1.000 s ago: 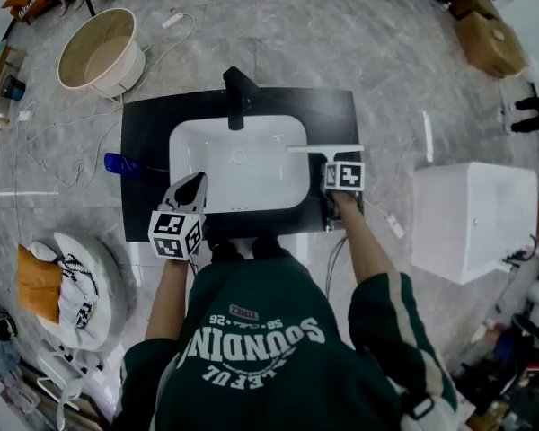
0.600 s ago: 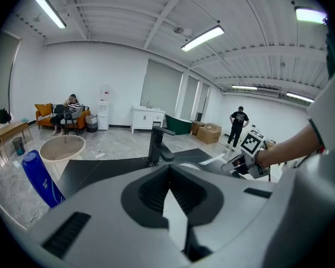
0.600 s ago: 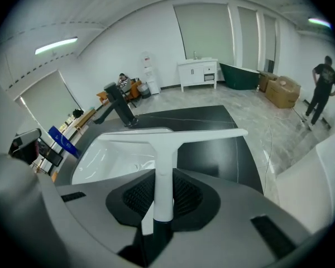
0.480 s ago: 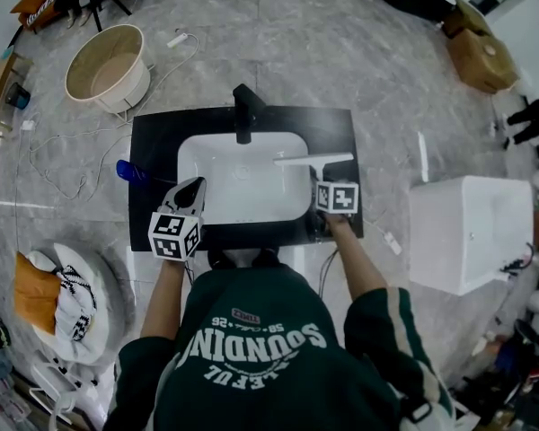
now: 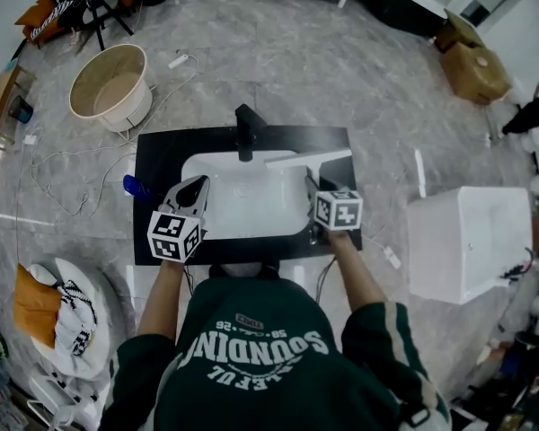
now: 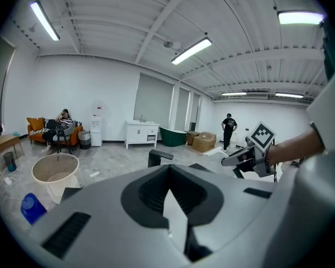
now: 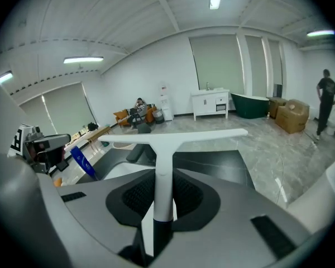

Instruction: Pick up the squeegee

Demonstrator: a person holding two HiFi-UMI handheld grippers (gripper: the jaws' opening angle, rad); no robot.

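clamping the squeegee by its handle, your right gripper carries the blade out ahead of its jaws, above the sink. that long blade could lever the handle loose, or clip the faucet just beyond its tip. your left gripper hangs closed, empty.

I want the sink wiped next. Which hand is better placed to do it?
Right, probably: the right gripper grips the squeegee by its handle, blade partly over the sink, while the left gripper holds nothing.
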